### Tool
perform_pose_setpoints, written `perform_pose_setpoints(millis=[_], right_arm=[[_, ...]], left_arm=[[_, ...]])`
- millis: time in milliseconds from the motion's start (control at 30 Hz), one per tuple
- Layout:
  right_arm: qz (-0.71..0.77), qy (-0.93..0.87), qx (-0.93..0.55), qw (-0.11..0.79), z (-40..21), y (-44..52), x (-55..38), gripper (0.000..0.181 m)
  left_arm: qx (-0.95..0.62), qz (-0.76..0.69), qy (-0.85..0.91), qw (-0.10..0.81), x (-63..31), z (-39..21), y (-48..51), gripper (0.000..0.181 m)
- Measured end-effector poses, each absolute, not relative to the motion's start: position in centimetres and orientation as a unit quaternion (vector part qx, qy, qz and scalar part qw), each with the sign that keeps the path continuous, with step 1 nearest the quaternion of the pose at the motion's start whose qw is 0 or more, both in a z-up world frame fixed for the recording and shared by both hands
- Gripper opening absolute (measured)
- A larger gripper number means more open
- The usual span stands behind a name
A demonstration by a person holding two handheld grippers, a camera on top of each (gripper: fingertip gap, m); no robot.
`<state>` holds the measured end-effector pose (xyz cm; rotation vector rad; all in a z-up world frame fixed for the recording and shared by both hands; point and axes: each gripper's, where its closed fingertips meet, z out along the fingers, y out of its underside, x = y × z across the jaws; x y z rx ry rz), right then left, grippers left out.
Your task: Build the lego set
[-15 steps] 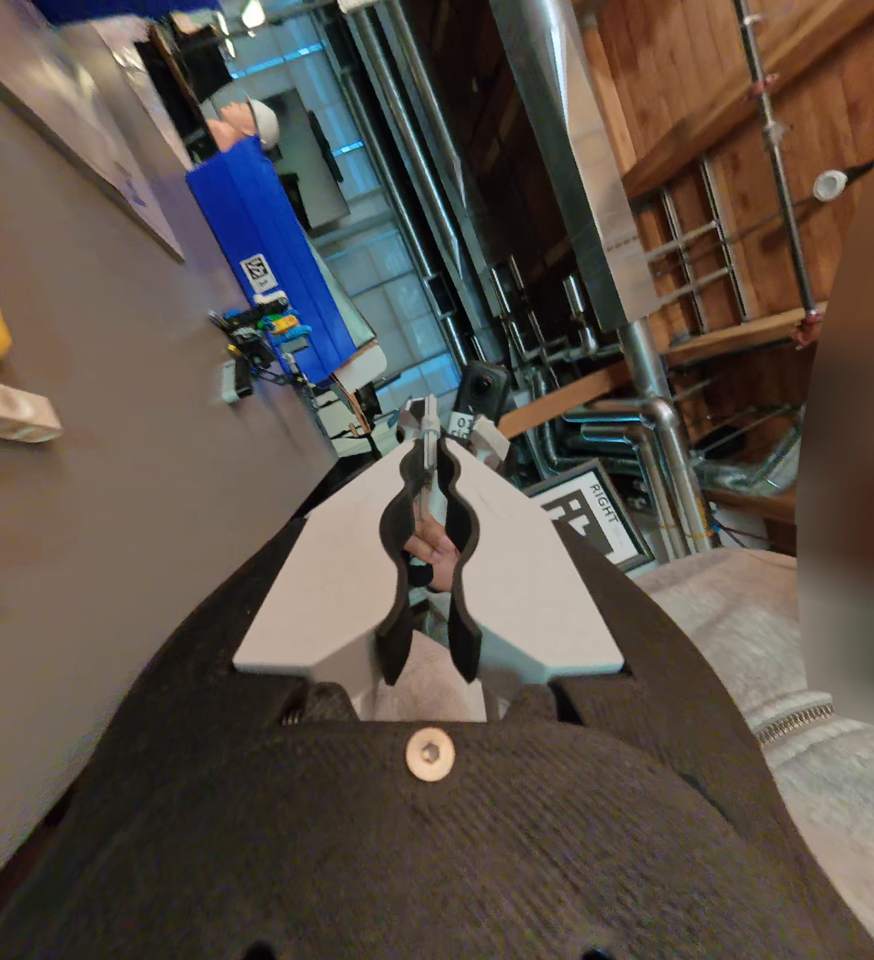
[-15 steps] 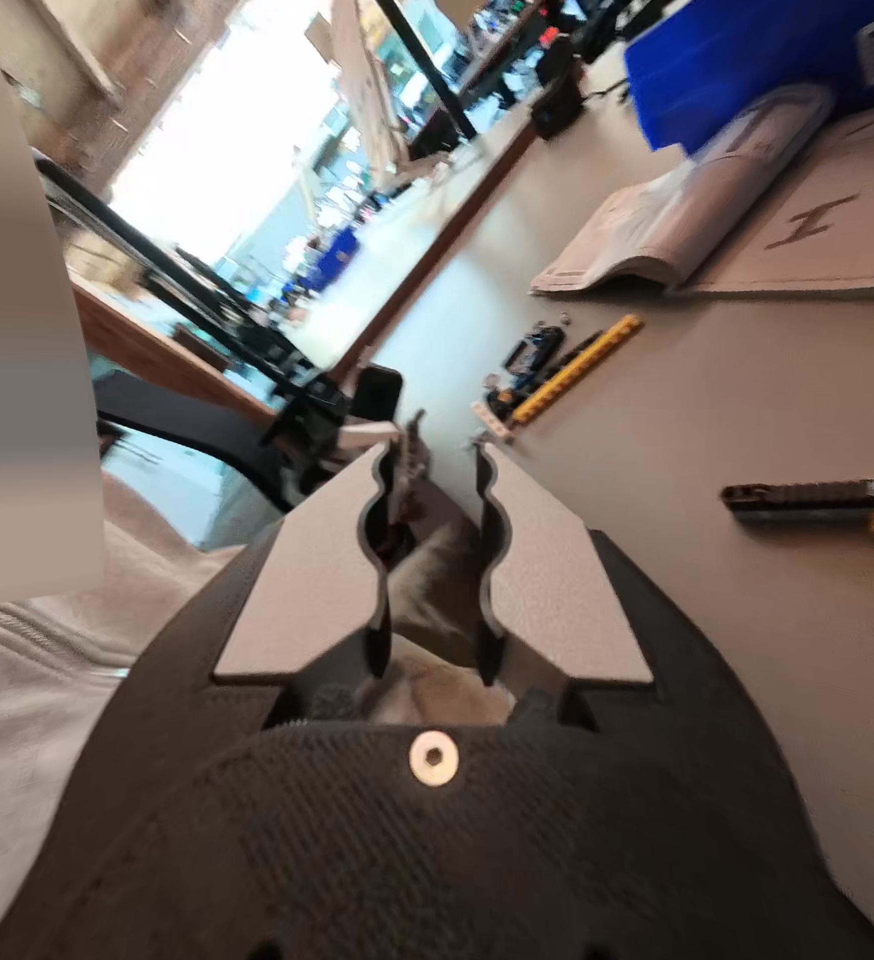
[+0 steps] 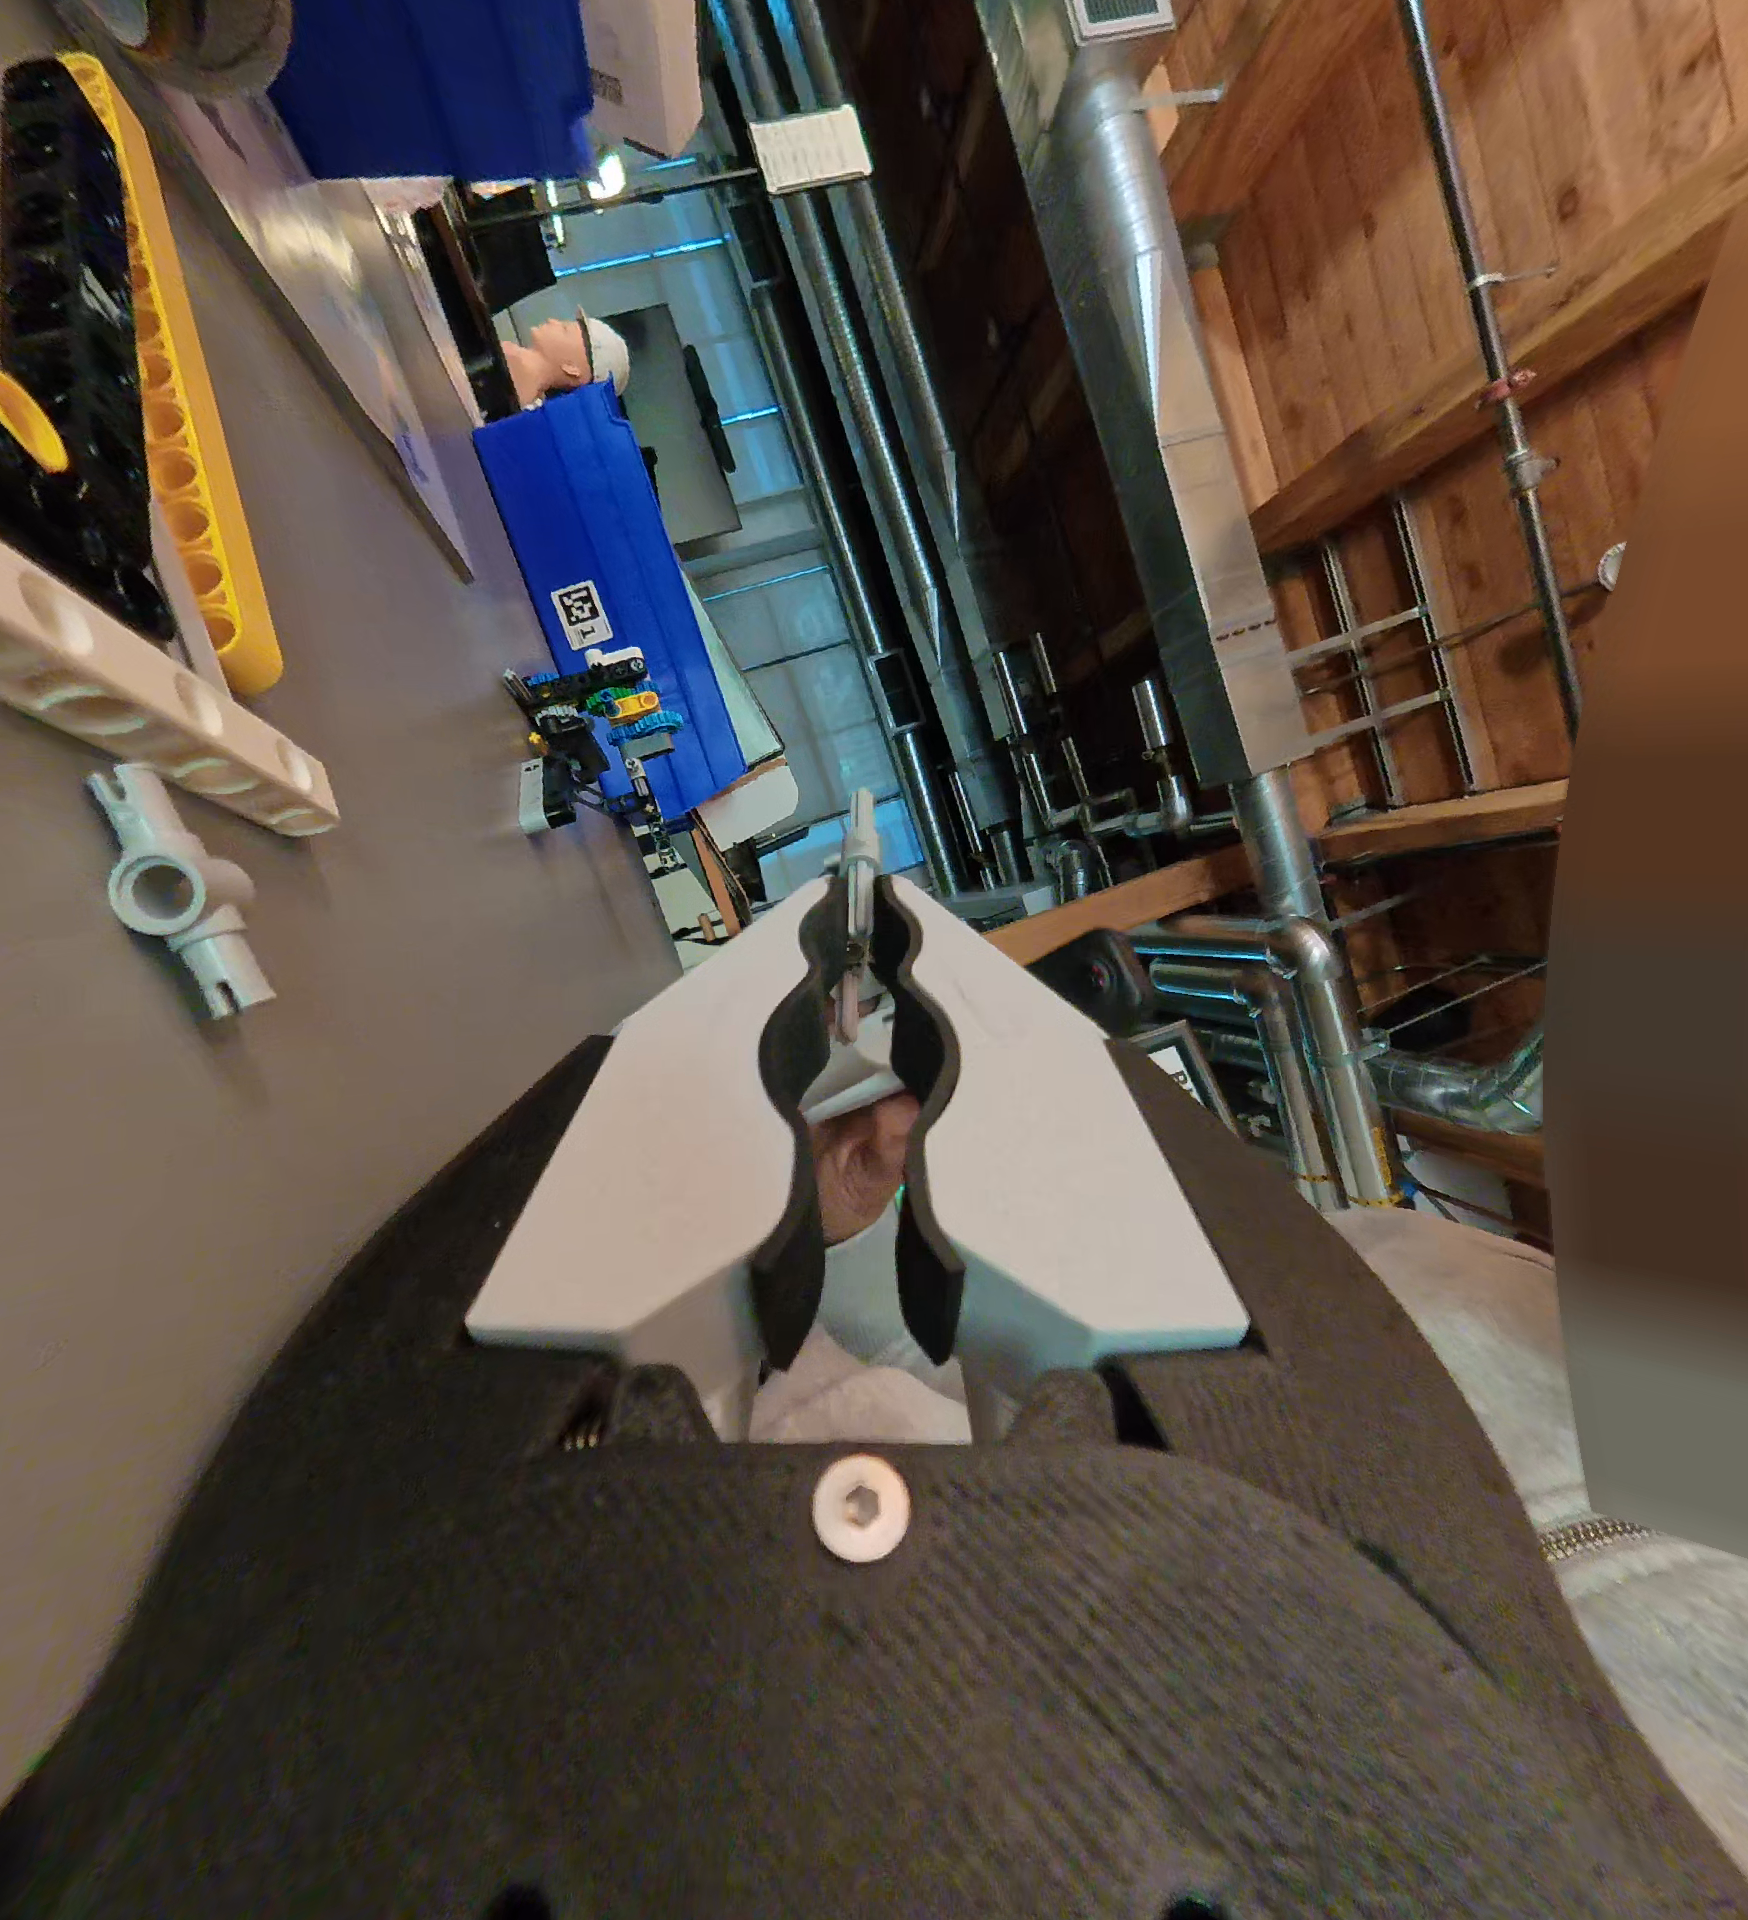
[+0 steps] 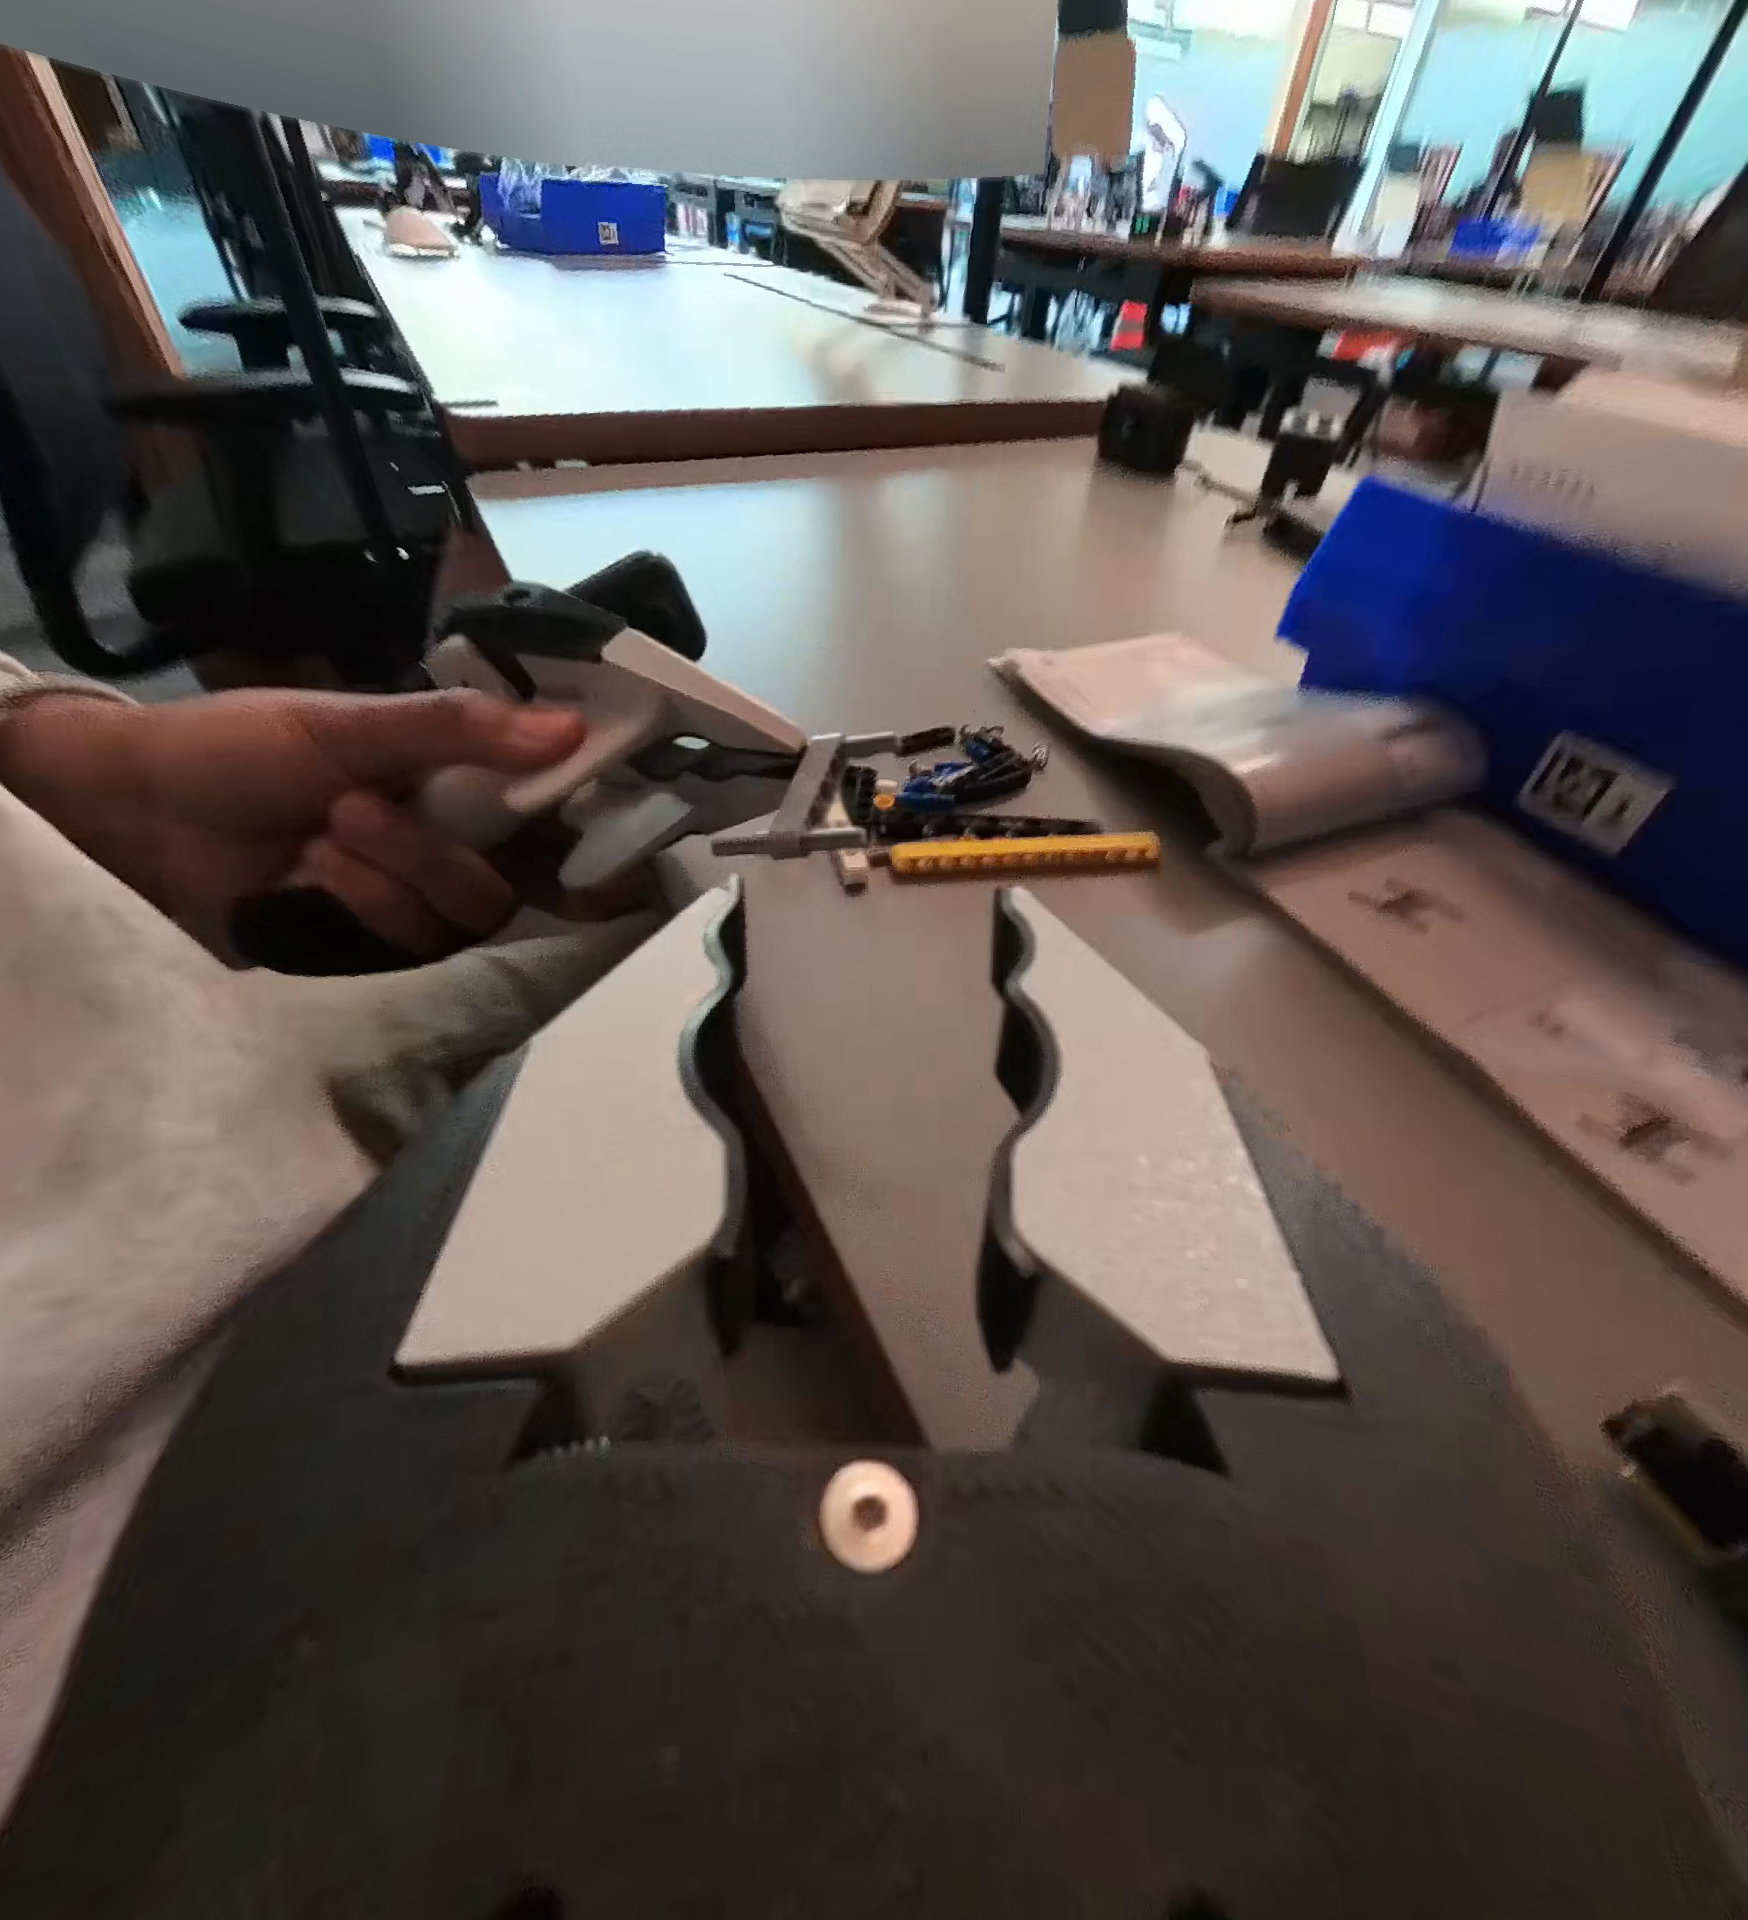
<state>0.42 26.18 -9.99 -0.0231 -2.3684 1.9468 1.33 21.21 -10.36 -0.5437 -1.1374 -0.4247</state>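
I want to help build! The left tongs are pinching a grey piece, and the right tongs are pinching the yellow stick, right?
Not quite. The left tongs do pinch a grey piece, but the right tongs are open and hold nothing. The yellow stick lies on the table beyond them, as the right wrist view shows.

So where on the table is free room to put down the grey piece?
Bare table lies beyond the small pile of parts, and between the right gripper's fingers and the yellow beam. It is crowded at the pile and by the booklet beside the blue bin.
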Motion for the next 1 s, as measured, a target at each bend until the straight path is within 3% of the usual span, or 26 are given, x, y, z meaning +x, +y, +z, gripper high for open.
perform_pose_setpoints(millis=[100,200,467,1000], right_arm=[[0.648,-0.755,0.033,0.092,-10.4,24.7,0.4,0.068],[0.649,-0.756,0.032,0.079,-11.1,23.7,1.0,0.068],[0.642,-0.757,0.027,0.117,-11.0,24.3,1.3,0.040],[0.625,-0.774,-0.018,0.099,-11.7,24.7,0.4,0.033]], left_arm=[[-0.258,-0.190,-0.528,0.787,1.3,-10.4,21.3,0.002],[-0.263,-0.179,-0.528,0.788,1.2,-10.3,21.3,0.002],[-0.266,-0.196,-0.524,0.785,1.3,-10.6,22.5,0.002],[-0.359,-0.091,-0.523,0.768,1.7,-10.1,23.9,0.002]])
